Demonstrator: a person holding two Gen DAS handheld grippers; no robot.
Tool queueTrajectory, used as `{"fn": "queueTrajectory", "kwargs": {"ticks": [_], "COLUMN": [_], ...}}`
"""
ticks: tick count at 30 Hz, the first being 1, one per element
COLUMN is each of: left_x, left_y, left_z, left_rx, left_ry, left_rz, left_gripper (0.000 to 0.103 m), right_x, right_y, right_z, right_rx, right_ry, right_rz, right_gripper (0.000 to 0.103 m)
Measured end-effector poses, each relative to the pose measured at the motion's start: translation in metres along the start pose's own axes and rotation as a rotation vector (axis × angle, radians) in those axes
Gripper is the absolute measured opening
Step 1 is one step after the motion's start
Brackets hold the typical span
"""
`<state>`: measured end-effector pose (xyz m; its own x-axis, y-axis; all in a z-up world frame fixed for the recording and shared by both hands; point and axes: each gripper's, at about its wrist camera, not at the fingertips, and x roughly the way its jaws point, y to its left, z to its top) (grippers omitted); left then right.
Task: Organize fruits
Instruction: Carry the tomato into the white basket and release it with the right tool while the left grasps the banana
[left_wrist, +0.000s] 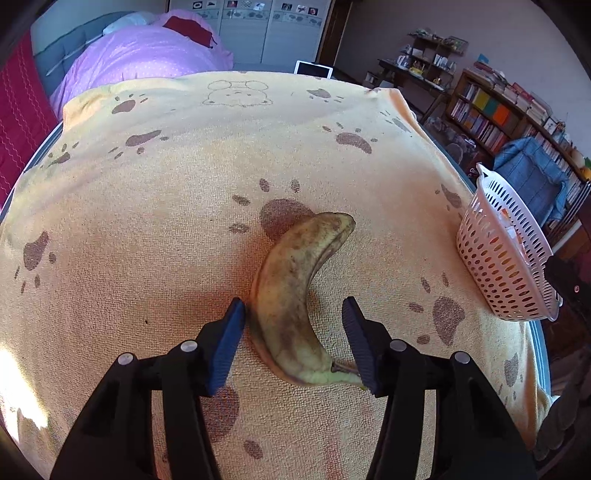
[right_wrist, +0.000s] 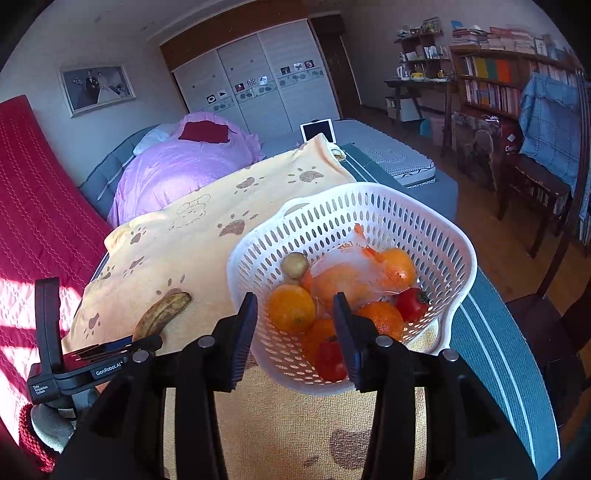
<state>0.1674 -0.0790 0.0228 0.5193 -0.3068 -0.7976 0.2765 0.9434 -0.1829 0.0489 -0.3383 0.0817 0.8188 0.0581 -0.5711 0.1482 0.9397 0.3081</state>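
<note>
Left gripper (left_wrist: 293, 328) lines up on the banana (left_wrist: 295, 295)!
Jaws apart, straddling the fruit on the paw-print towel (left_wrist: 184, 221); squeeze gently mid-body, it looks soft. Right gripper (right_wrist: 295, 325) hovers spread over the basket (right_wrist: 458, 258).

Bare towel (left_wrist: 177, 229) left of banana (left_wrist: 295, 291)

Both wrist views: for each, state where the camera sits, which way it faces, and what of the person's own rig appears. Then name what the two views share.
Left wrist: rides the left gripper, looking down and forward at the banana between its open fingers on the paw-print towel.
Right wrist: rides the right gripper, facing the white basket of fruit; the left gripper shows at lower left.
Shared: banana, basket, towel.
</note>
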Motion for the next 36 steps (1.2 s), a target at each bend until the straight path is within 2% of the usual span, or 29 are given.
{"fn": "queueTrajectory", "kwargs": {"ticks": [4,11,19,26,31,36], "left_x": [0.004,0.007,-0.001,-0.020,-0.014,-0.003], "left_y": [-0.002,-0.002,-0.007,-0.009,-0.014,-0.007], "left_z": [0.002,0.006,0.003,0.010,0.009,0.009], "left_rx": [0.010,0.007,-0.008,-0.015,0.007,-0.013], "left_ry": [0.001,-0.007,-0.035,-0.082,-0.056,-0.020], "left_rz": [0.021,0.061,0.084,0.071,0.081,0.079], "left_gripper": [0.051,0.035,0.033,0.032,0.033,0.033], "right_x": [-0.004,-0.010,-0.016,-0.021,-0.023,-0.025], "right_y": [-0.008,-0.014,-0.013,-0.017,-0.018,-0.019], "right_z": [0.000,-0.001,-0.002,-0.001,-0.001,-0.001], "right_rx": [0.023,0.045,0.028,0.040,0.042,0.047], "right_ry": [-0.022,-0.049,-0.079,-0.093,-0.091,-0.091], "right_rz": [-0.016,-0.030,-0.042,-0.043,-0.035,-0.026], "right_gripper": [0.044,0.044,0.044,0.044,0.044,0.044]}}
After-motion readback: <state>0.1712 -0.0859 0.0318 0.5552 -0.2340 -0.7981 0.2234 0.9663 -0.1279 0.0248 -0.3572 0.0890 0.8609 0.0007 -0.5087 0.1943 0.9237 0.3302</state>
